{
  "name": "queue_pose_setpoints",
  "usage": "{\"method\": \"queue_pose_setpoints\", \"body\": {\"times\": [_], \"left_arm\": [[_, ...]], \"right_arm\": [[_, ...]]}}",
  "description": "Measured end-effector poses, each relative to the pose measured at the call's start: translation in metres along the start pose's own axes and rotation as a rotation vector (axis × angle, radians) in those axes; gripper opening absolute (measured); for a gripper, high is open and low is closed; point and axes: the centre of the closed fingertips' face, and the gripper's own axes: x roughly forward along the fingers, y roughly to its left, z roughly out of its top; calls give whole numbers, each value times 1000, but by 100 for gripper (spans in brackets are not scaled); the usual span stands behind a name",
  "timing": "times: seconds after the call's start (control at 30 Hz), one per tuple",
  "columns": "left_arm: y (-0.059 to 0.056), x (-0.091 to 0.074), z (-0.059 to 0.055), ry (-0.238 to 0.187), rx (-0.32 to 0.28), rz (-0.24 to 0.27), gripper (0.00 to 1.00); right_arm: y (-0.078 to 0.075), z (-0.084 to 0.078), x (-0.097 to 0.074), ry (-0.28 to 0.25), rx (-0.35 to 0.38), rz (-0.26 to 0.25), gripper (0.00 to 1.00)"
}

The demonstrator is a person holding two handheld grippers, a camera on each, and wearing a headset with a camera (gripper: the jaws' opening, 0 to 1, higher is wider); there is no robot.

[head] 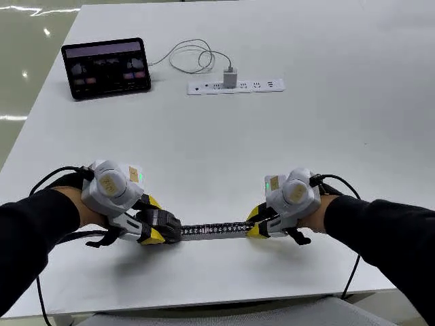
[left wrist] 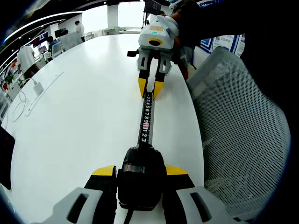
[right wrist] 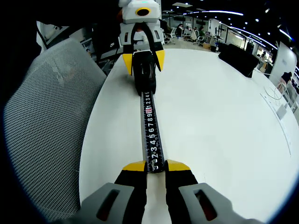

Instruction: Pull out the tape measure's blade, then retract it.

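Observation:
The black tape measure case (head: 163,227) (left wrist: 140,176) (right wrist: 143,70) lies near the table's front edge, with my left gripper (head: 153,221) (left wrist: 139,171) (right wrist: 143,57) shut on it. Its black blade (head: 216,229) (left wrist: 145,119) (right wrist: 151,133) with white numbers runs out flat over the white table (head: 224,146) toward the right. My right gripper (head: 257,223) (right wrist: 156,166) (left wrist: 150,87) is shut on the blade's free end. The two grippers face each other, a short stretch of blade between them.
A tablet (head: 107,67) stands at the far left of the table. A white power strip (head: 236,85) with a charger and a looped cable (head: 194,58) lies at the back middle. A grey mesh chair (left wrist: 238,121) (right wrist: 46,116) sits at the table's front edge.

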Motion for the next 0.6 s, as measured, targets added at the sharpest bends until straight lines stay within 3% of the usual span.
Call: {"method": "queue_pose_setpoints", "body": {"times": [0.6], "left_arm": [[0, 0, 0, -1, 1, 0, 33]], "right_arm": [[-1, -12, -9, 7, 26, -6, 9]]}}
